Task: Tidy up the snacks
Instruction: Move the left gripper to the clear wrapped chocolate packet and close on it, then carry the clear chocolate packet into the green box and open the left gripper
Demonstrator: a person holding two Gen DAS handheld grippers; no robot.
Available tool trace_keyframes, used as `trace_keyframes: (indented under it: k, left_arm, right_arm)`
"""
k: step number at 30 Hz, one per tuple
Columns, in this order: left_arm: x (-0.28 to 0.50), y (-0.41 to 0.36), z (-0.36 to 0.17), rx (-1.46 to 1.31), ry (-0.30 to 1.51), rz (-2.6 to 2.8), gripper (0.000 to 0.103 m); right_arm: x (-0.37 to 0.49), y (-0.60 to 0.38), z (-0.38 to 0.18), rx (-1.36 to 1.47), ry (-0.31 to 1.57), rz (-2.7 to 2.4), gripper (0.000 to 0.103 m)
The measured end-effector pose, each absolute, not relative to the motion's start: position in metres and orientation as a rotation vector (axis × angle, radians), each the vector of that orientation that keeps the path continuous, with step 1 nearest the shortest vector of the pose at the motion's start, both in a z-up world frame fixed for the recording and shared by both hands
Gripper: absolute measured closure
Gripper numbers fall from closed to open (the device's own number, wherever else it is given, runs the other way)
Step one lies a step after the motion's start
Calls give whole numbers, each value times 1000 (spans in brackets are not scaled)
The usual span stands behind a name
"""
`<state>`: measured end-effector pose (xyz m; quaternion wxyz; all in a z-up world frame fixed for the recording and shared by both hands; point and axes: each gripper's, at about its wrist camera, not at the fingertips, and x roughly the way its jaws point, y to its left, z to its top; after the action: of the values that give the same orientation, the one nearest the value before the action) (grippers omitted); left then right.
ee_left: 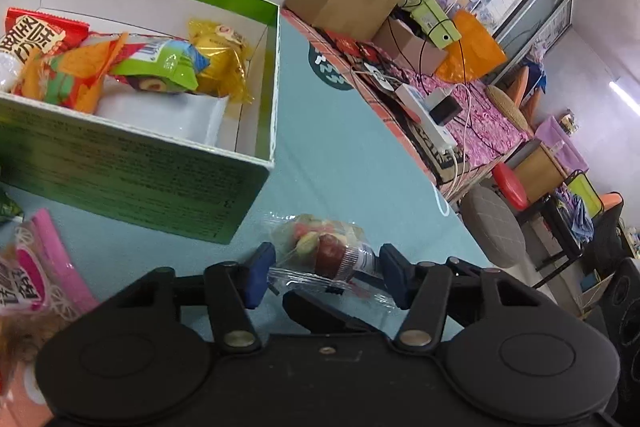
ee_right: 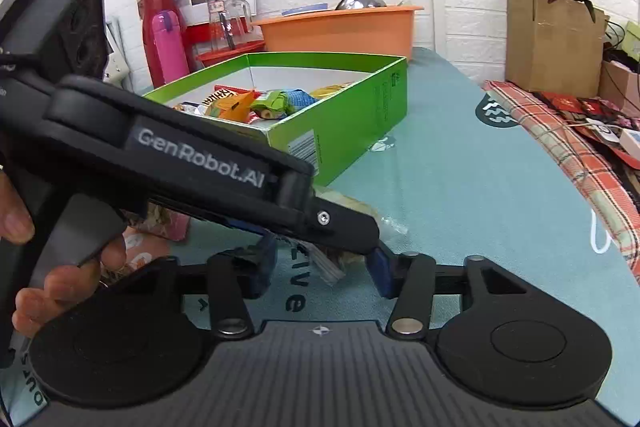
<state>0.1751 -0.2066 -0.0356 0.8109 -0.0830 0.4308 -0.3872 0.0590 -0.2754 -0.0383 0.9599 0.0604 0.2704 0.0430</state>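
Left gripper (ee_left: pixel 326 277) straddles a clear-wrapped snack (ee_left: pixel 320 251) on the table (ee_left: pixel 340 155), jaws open, not pressing. Right gripper (ee_right: pixel 324 273) open around the same wrapper's end. Slippery film could squirt sideways, missing the green box (ee_left: pixel 132 167) close behind.

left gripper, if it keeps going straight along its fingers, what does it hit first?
The clear-wrapped snack, already lying between the left gripper fingers on the blue tablecloth. Beyond it probably only cloth; the green box sits off to the side. Depth is uncertain.
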Motion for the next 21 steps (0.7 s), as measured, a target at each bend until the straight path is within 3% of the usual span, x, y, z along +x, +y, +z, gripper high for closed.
trace_keyframes:
  k: [3, 12, 21]
  left_arm:
    - [167, -202, -30, -164, 889, -828, 19]
    - [142, -171, 22, -173, 705, -825, 20]
    - [175, -148, 53, -213, 608, -783, 19]
  right_arm:
    - [54, -272, -38, 98, 539, 77, 41]
    - [36, -252, -1, 30, 400, 117, 42]
    - [72, -236, 30, -38, 275, 167, 41]
